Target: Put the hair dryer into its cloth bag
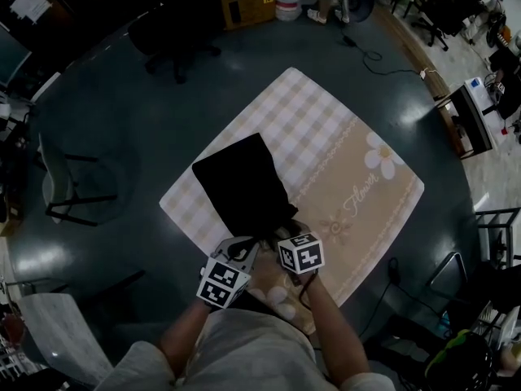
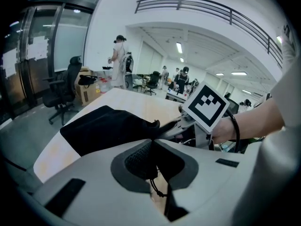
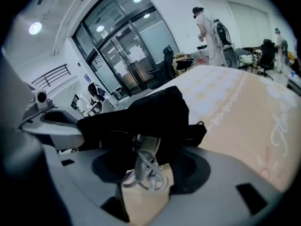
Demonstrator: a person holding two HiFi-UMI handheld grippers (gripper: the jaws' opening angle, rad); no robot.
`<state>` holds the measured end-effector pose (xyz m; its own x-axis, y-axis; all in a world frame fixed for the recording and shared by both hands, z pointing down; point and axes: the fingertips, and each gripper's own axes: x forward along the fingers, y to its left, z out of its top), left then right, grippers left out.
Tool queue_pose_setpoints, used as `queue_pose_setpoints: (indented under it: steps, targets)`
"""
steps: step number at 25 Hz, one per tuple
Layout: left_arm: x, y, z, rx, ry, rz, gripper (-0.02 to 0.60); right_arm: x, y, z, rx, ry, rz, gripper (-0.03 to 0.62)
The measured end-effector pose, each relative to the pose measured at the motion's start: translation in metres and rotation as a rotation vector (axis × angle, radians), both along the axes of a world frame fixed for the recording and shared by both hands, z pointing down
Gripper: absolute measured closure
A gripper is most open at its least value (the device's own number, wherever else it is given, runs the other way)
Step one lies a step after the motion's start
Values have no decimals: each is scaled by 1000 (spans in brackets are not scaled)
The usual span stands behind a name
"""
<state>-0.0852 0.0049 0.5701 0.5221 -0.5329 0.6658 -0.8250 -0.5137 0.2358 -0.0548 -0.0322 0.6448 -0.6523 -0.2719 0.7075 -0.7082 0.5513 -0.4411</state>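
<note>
The black cloth bag [image 1: 242, 184] lies on a beige checked towel [image 1: 358, 177], its mouth toward me. Both grippers meet at that mouth. My left gripper [image 1: 251, 246] is shut on the bag's rim [image 2: 141, 161], with a drawstring dangling below the pads. My right gripper [image 1: 282, 236] stands open at the mouth. Between its jaws are the hair dryer's pale handle [image 3: 146, 145] and its coiled grey cord [image 3: 143, 175], with the pads apart from them. The rest of the dryer is hidden inside the bag [image 3: 155, 112]. In the left gripper view the right gripper [image 2: 175, 126] reaches in from the right.
The towel lies on a dark round table [image 1: 146, 137]. A black office chair [image 1: 175, 39] and a cardboard box [image 1: 248, 6] stand beyond the far edge, another chair [image 1: 65, 186] at the left. A cable [image 1: 383, 63] trails on the floor at the back right.
</note>
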Motion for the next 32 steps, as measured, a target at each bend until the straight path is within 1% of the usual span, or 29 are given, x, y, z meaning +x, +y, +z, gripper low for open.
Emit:
queue_pose_setpoints:
  steps: [8, 11, 16, 18, 19, 20, 21, 26, 29, 32]
  targets:
    - [4, -4, 0, -4, -16, -34, 563, 17, 4, -12, 39, 16, -23, 344]
    - [4, -2, 2, -3, -18, -45, 563, 24, 7, -18, 63, 30, -35, 355]
    - [4, -2, 4, -5, -20, -62, 564, 33, 9, -28, 113, 52, -49, 392]
    - [4, -2, 4, -3, -21, -71, 563, 37, 9, -32, 150, 71, -51, 438]
    - [4, -3, 5, -3, -22, -76, 564, 40, 8, -35, 179, 85, -50, 473]
    - [4, -3, 5, -2, -24, -80, 563, 43, 7, -37, 215, 101, -52, 531]
    - [5, -2, 6, -2, -25, -85, 564, 45, 6, -40, 252, 114, -61, 574]
    - [4, -3, 8, 10, -45, -94, 563, 57, 0, -57, 440, 156, -162, 579]
    - [3, -2, 9, 24, -47, -95, 563, 71, -11, -59, 576, 250, -242, 579]
    - [1, 3, 10, 20, -53, -92, 563, 77, -18, -54, 701, 365, -371, 579]
